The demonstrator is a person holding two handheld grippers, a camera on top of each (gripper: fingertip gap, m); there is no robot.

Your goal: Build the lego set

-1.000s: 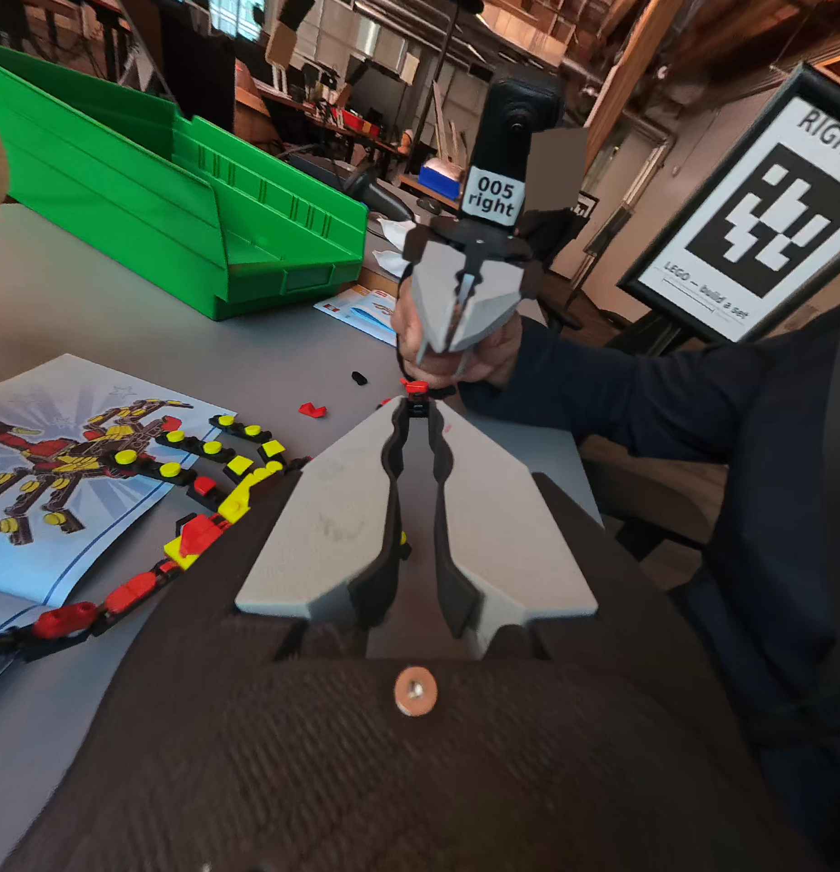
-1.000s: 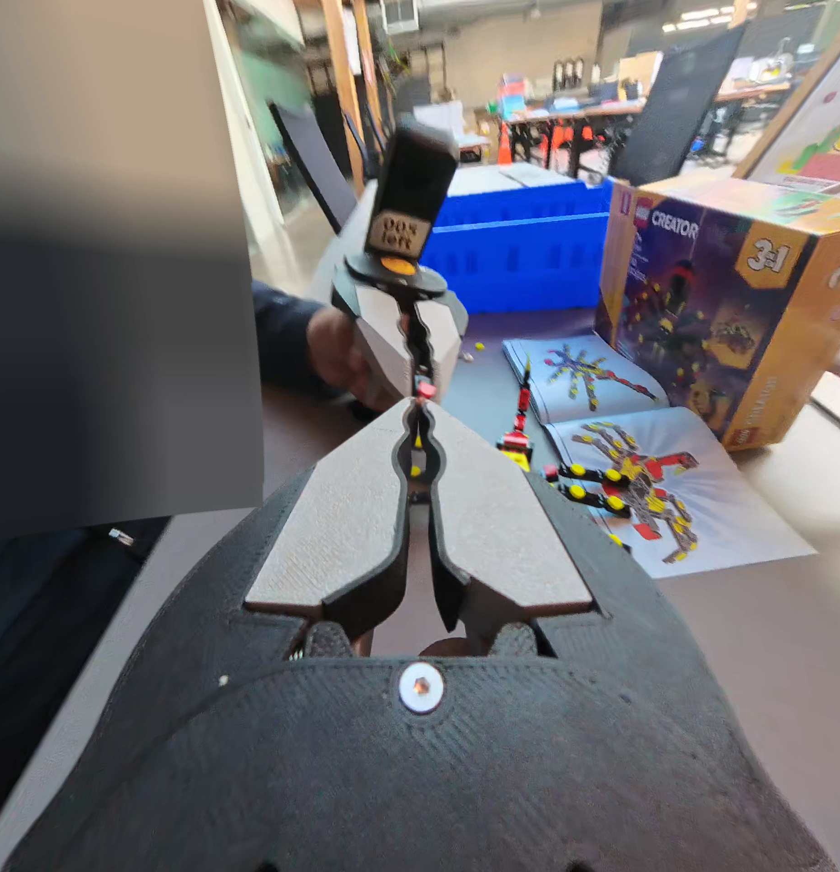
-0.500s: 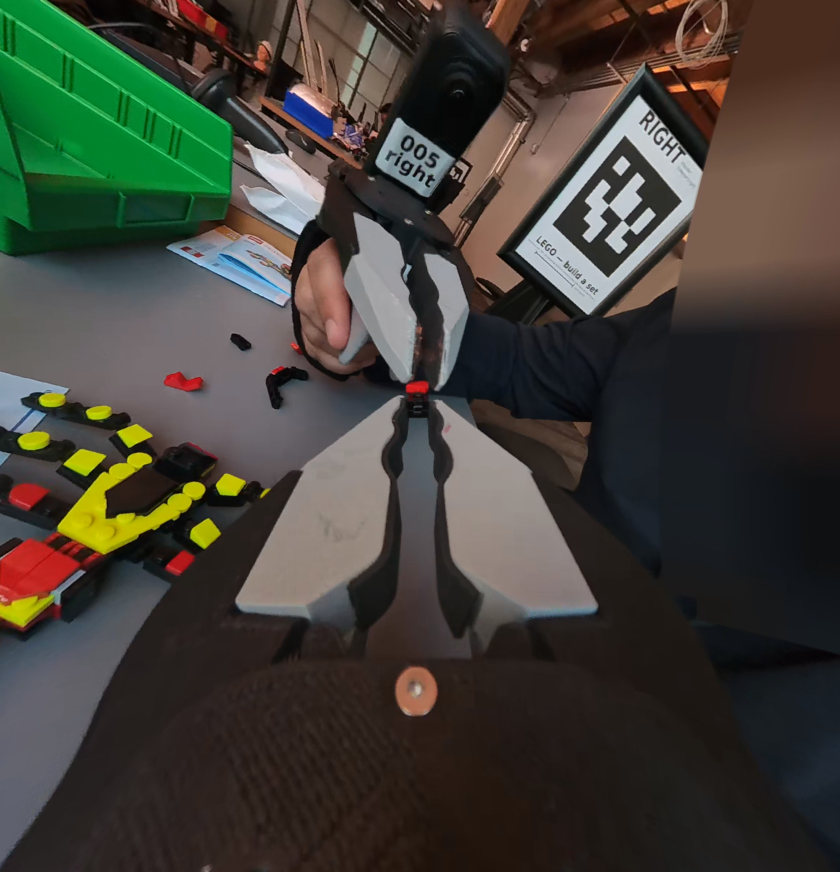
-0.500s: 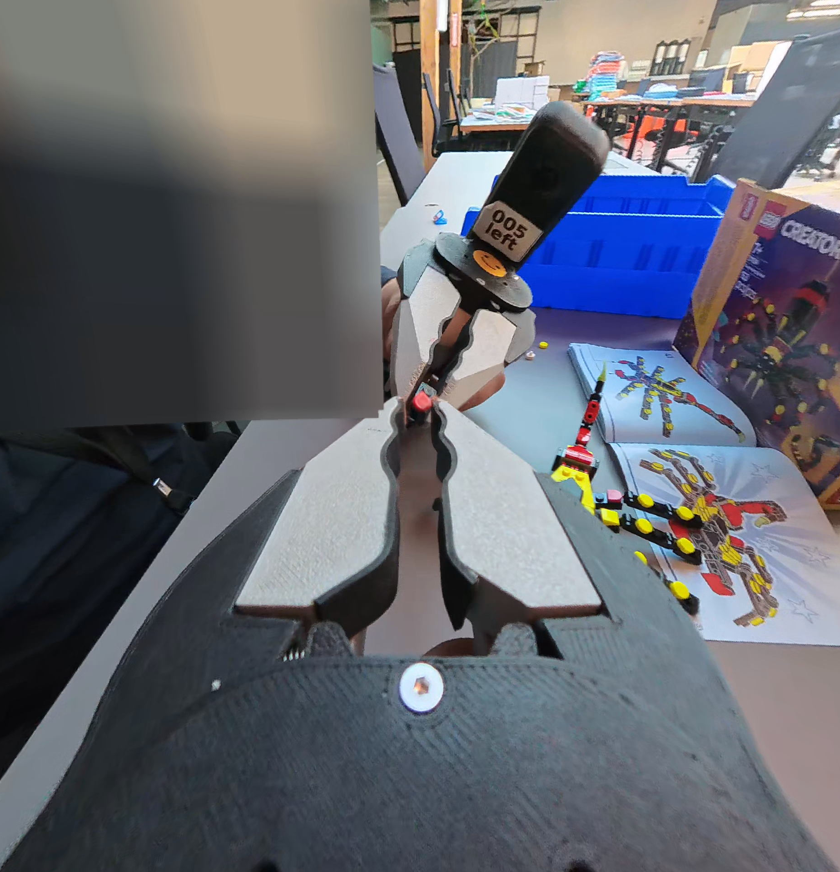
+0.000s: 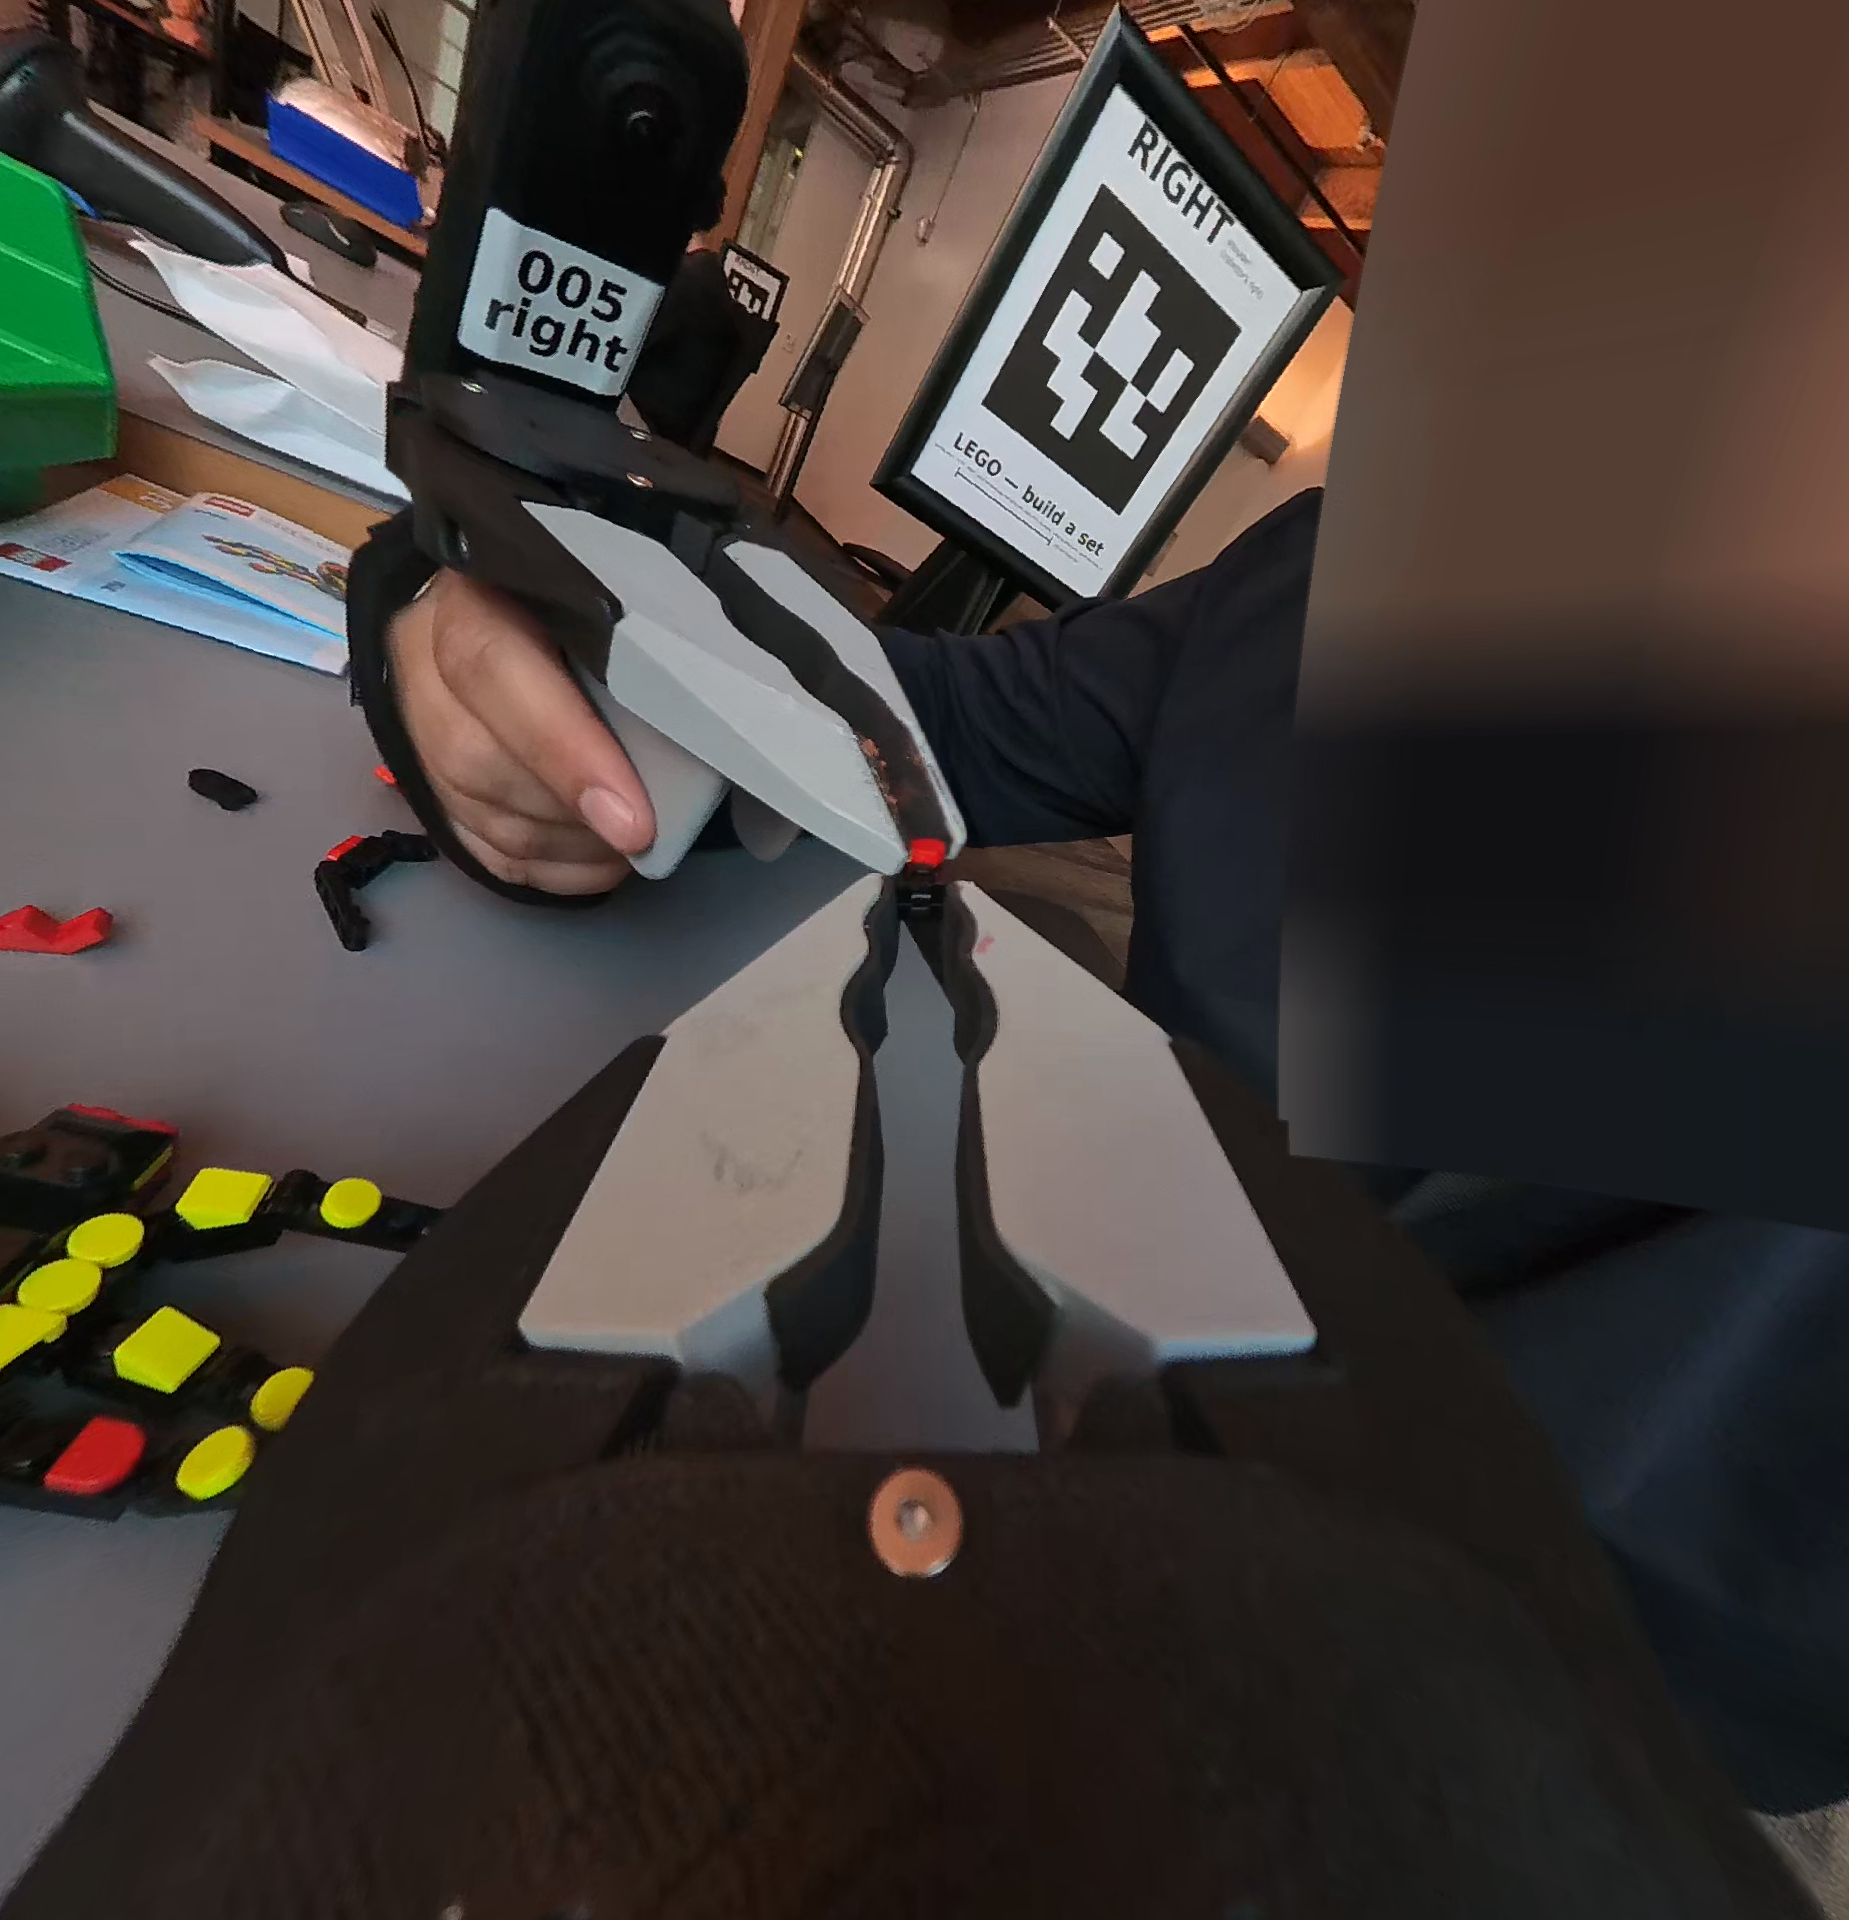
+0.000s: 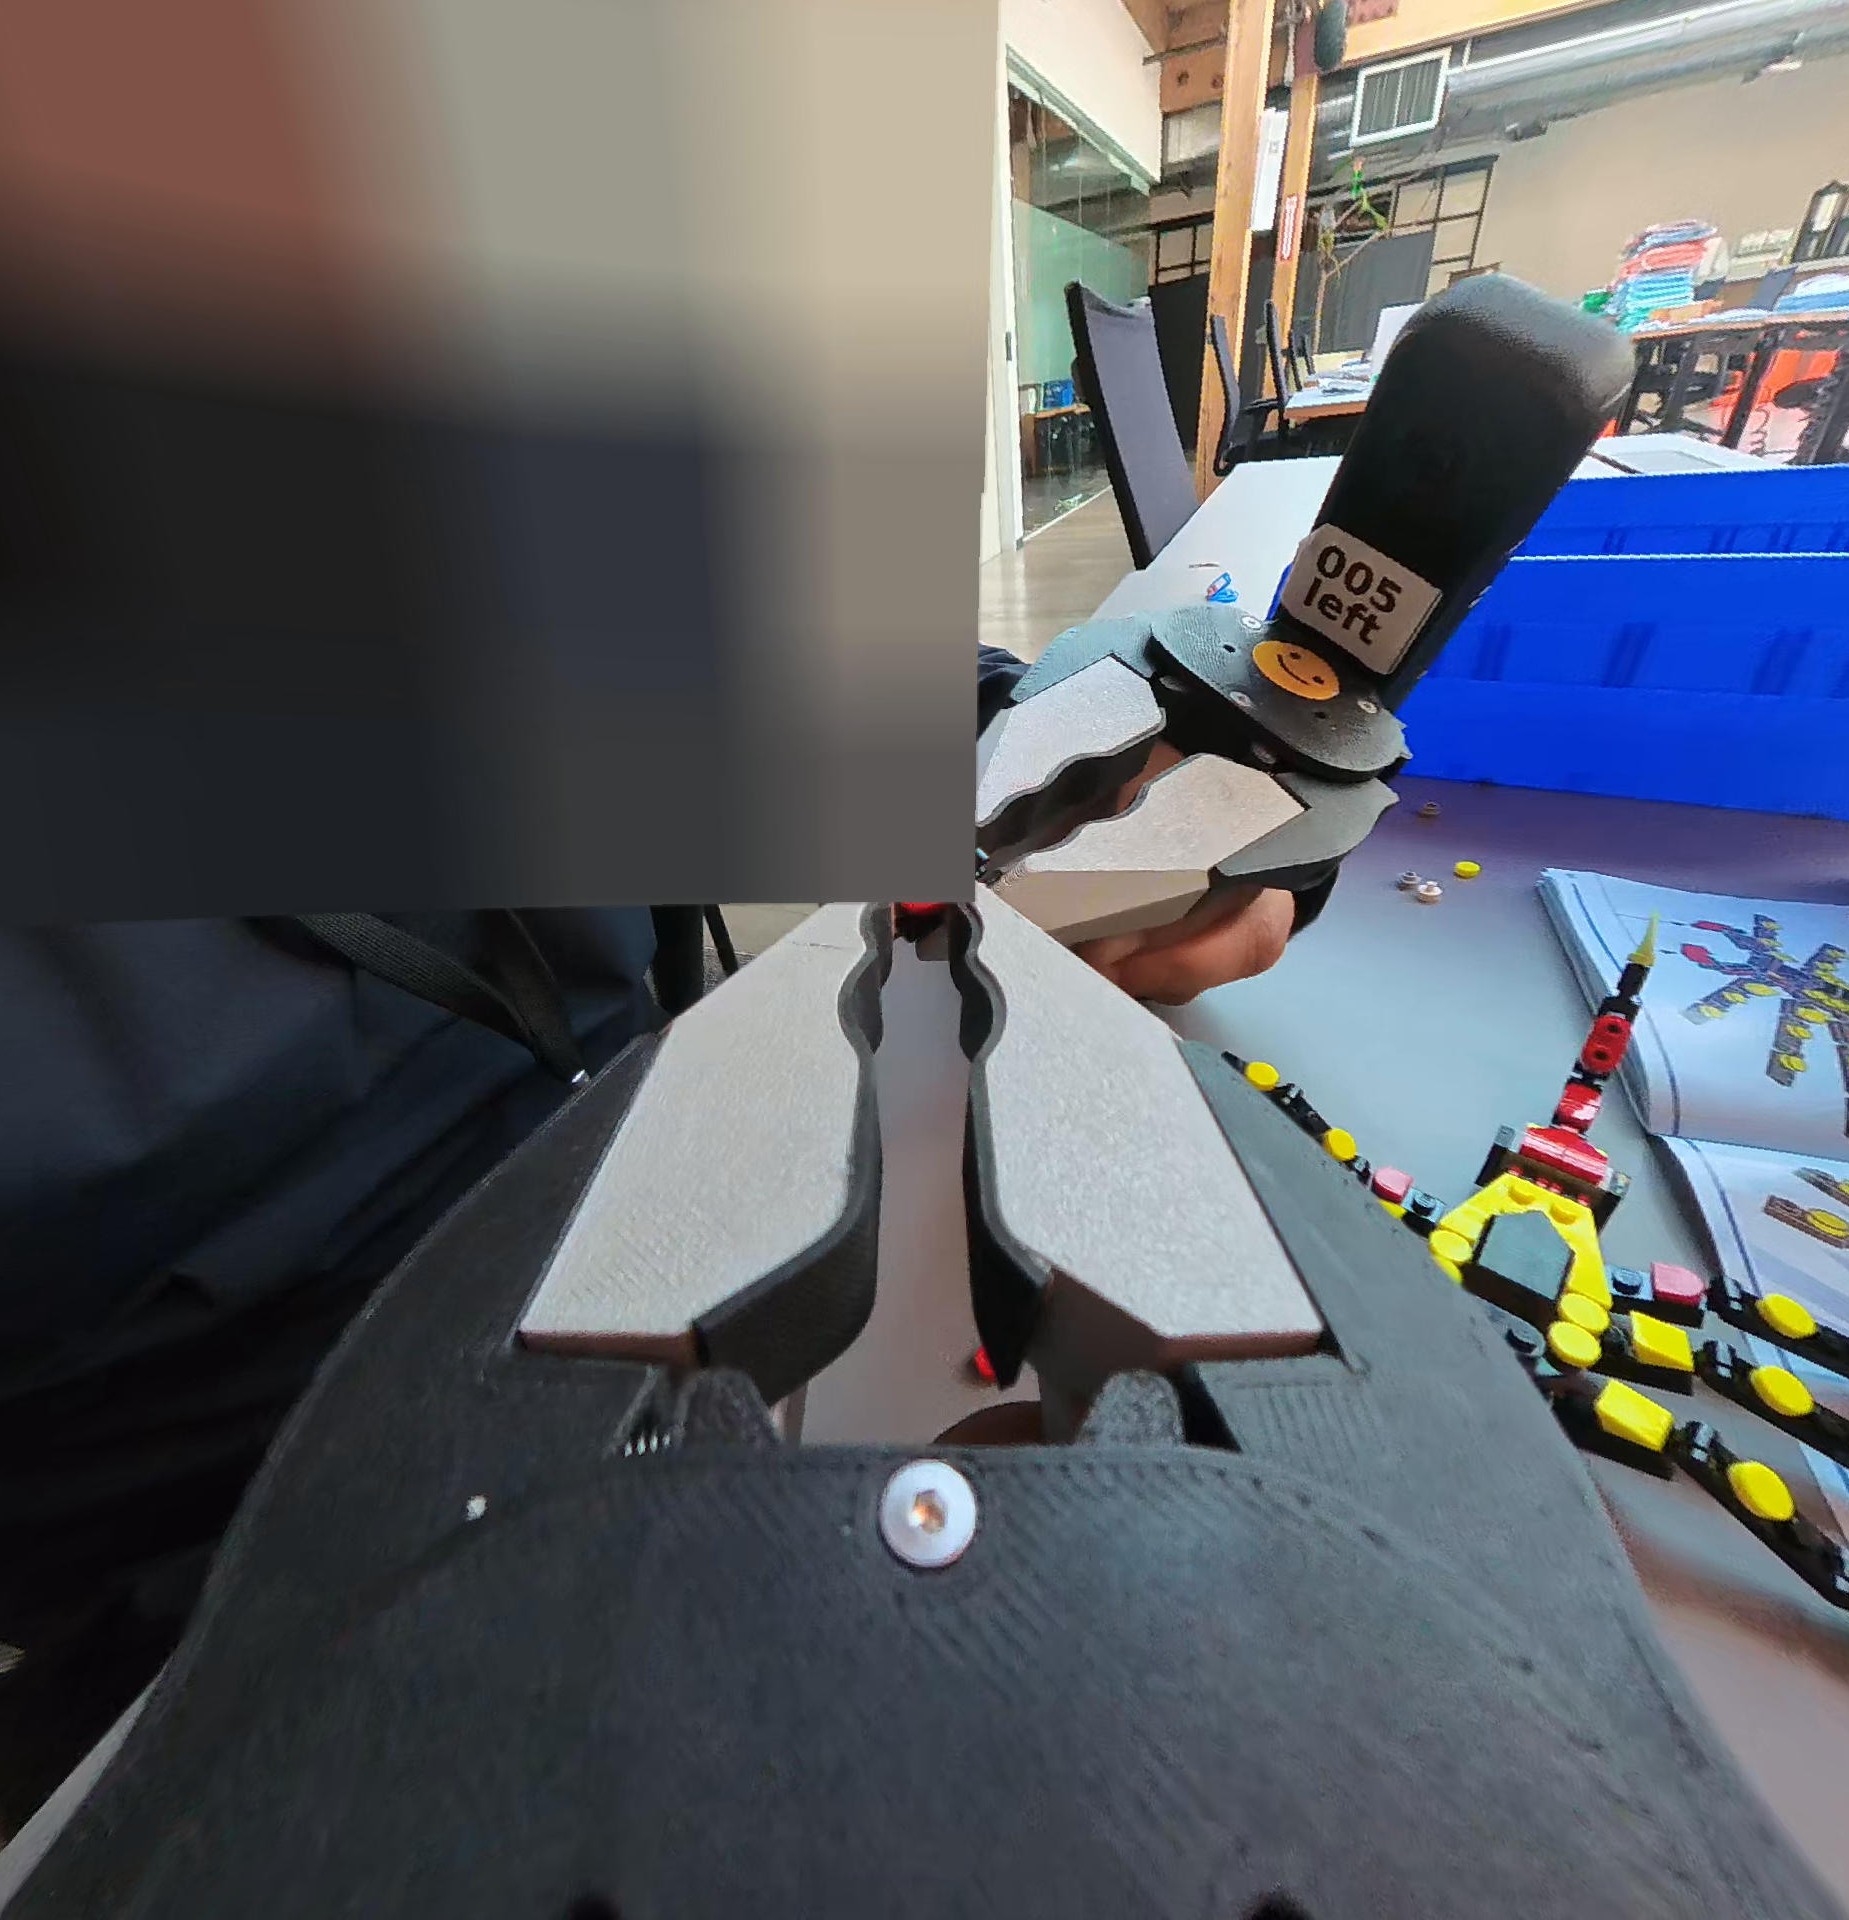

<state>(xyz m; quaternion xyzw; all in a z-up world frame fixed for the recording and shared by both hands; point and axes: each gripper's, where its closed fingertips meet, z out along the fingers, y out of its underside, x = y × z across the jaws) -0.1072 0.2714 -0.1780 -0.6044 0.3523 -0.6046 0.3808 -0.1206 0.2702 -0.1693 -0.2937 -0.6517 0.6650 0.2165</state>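
In the left wrist view my left gripper is shut on a small black piece. My right gripper comes in from the upper left, shut on a small red piece that sits right on top of the black one. In the right wrist view my right gripper holds the red piece. The left gripper's fingers meet it there, their tips hidden by a blurred patch. The partly built black, yellow and red model lies on the grey table; its legs also show in the left wrist view.
Loose on the table are a red piece, a black jointed piece and a small black piece. An open instruction booklet and a blue bin are beyond the model. A green bin and a framed sign stand farther off. The tips of both grippers are at nearly the same place.
Both grippers have swung toward the person at the table's edge, tips kept together. The right gripper has tilted from upright to slanting. The model has slid to the side of both views.
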